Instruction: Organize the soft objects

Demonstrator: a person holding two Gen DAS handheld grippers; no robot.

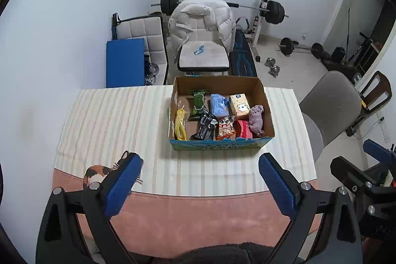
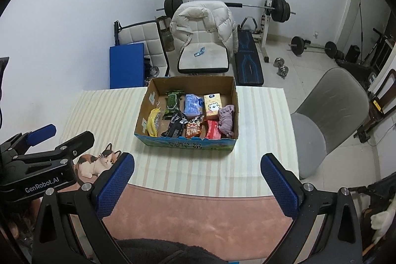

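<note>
A cardboard box [image 1: 268, 125] stands on the striped table cloth at the far middle; it also shows in the right wrist view [image 2: 236, 115]. It holds several soft items: a yellow pack [image 1: 180, 124], a green pack [image 1: 198, 102], a black pack [image 1: 206, 126], a blue pack [image 1: 219, 104], a tissue box [image 1: 239, 104], a snack bag [image 1: 225, 130], a red pack [image 1: 243, 129] and a purple cloth [image 1: 257, 119]. My left gripper [image 1: 200, 180] is open and empty near the table's front edge. My right gripper [image 2: 198, 177] is open and empty beside it.
A cat picture [image 2: 96, 162] is printed on the table mat at front left. A grey chair [image 2: 329, 115] stands right of the table. A chair with a white jacket [image 1: 201, 24] stands behind it. Weights and a bench fill the far room.
</note>
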